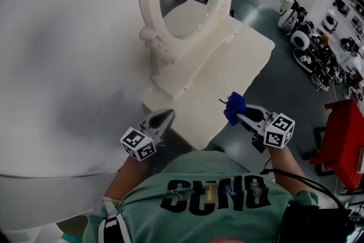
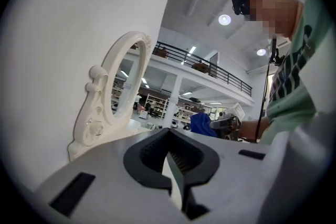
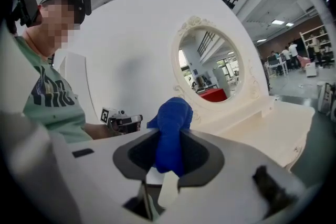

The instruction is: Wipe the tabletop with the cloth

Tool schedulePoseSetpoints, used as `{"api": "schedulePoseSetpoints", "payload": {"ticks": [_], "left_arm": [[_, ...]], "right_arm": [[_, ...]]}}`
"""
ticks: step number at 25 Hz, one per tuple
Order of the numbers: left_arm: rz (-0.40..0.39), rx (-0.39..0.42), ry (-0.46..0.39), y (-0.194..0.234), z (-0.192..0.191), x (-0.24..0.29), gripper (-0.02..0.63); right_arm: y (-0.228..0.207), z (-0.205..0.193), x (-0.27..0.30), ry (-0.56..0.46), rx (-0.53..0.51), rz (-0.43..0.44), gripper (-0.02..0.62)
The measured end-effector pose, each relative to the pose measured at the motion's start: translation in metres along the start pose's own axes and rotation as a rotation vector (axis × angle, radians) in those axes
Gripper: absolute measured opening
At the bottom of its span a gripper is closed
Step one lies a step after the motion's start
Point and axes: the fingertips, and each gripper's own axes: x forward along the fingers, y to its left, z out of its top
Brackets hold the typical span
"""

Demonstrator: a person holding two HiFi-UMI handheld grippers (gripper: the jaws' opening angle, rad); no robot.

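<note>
Cloth [image 1: 234, 106], blue and bunched, is clamped between the jaws of the right gripper [image 1: 239, 115] at the front edge of the cream counter [image 1: 227, 71]. Left gripper [image 1: 163, 118] is closed on nothing, near the counter's corner.

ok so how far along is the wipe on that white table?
Done: the cloth is picked up and clamped in the right gripper. In hand: it is held in the air beside the near edge of the tabletop, not touching it. The left gripper is shut and empty. Left: the whole wipe, by the look of it.
</note>
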Motion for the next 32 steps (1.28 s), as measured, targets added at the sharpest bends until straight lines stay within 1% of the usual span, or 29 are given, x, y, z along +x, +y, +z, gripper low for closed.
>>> {"api": "schedulePoseSetpoints", "payload": {"ticks": [2,4,7,10,12,15,17,18,20,22,24,26,27,29,32], "left_arm": [[0.102,-0.019,-0.018,0.026,-0.010,0.005,0.002],[0.207,-0.036,-0.032,0.044,-0.019,0.005,0.001],[0.337,-0.060,-0.054,0.057,-0.031,-0.001,0.002],[0.493,-0.104,-0.076,0.066,-0.046,-0.026,0.002],[0.568,-0.131,-0.085,0.069,-0.055,-0.045,0.002],[0.624,-0.156,-0.090,0.072,-0.070,-0.075,0.002],[0.644,-0.175,-0.096,0.075,-0.080,-0.101,0.002],[0.653,-0.184,-0.098,0.077,-0.085,-0.115,0.002],[0.668,-0.203,-0.098,0.080,-0.097,-0.143,0.002],[0.681,-0.220,-0.102,0.080,-0.110,-0.167,0.002],[0.689,-0.233,-0.109,0.079,-0.121,-0.193,0.002],[0.693,-0.249,-0.117,0.080,-0.130,-0.222,0.002],[0.693,-0.259,-0.120,0.081,-0.134,-0.235,0.000],[0.698,-0.275,-0.127,0.081,-0.141,-0.256,0.002],[0.707,-0.298,-0.143,0.081,-0.151,-0.280,0.002]], "right_arm": [[-0.027,-0.010,0.045,0.102,-0.045,0.096,0.106],[-0.042,-0.024,0.090,0.209,-0.115,0.205,0.106],[-0.044,-0.047,0.153,0.340,-0.226,0.355,0.106],[-0.031,-0.076,0.218,0.461,-0.347,0.482,0.106],[-0.019,-0.101,0.257,0.540,-0.450,0.524,0.106],[0.006,-0.142,0.311,0.642,-0.614,0.533,0.106],[0.024,-0.171,0.350,0.693,-0.715,0.517,0.106],[0.032,-0.184,0.372,0.710,-0.764,0.496,0.106],[0.041,-0.207,0.415,0.738,-0.835,0.427,0.106],[0.038,-0.225,0.453,0.764,-0.875,0.327,0.107],[0.026,-0.235,0.487,0.774,-0.884,0.196,0.107],[0.014,-0.240,0.517,0.770,-0.860,0.075,0.107],[0.009,-0.242,0.528,0.770,-0.849,0.028,0.107],[-0.001,-0.246,0.543,0.774,-0.840,-0.033,0.107],[-0.008,-0.247,0.552,0.767,-0.841,-0.061,0.110]]}}
